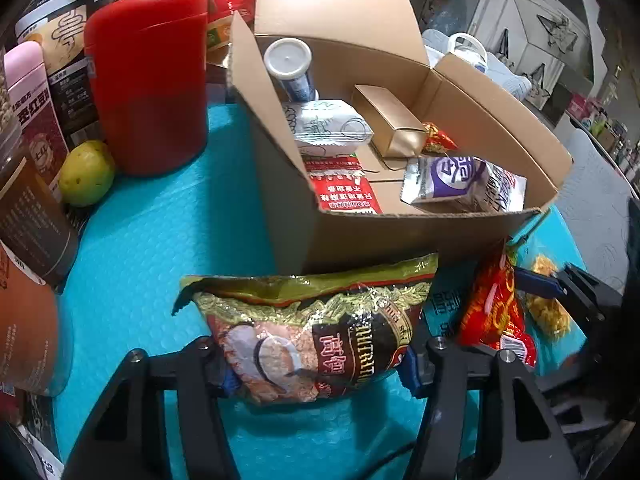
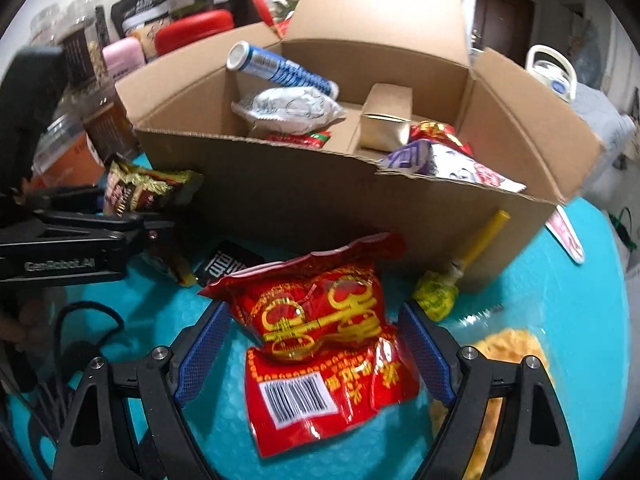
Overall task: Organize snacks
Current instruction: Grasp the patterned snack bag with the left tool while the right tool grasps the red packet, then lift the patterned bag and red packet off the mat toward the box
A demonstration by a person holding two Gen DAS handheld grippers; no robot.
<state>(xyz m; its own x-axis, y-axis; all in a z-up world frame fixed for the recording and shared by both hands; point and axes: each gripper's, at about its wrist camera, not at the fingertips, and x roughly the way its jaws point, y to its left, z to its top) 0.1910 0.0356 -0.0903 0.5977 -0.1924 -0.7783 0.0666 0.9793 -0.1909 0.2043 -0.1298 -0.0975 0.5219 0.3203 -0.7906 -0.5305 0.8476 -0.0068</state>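
Observation:
An open cardboard box stands on the teal mat and holds a white-capped tube, a gold carton and several snack packets. My left gripper is shut on a brown-and-green snack bag in front of the box, with its blue pads pressing on both sides. In the right wrist view the same bag sits in that gripper at the left. My right gripper is open and straddles a red snack bag that lies flat on the mat. Its pads stand beside the bag.
A red canister, a green fruit and several jars and pouches crowd the left of the box. A yellow-stick green lollipop, a clear pack of yellow noodles and a black packet lie near the red bag.

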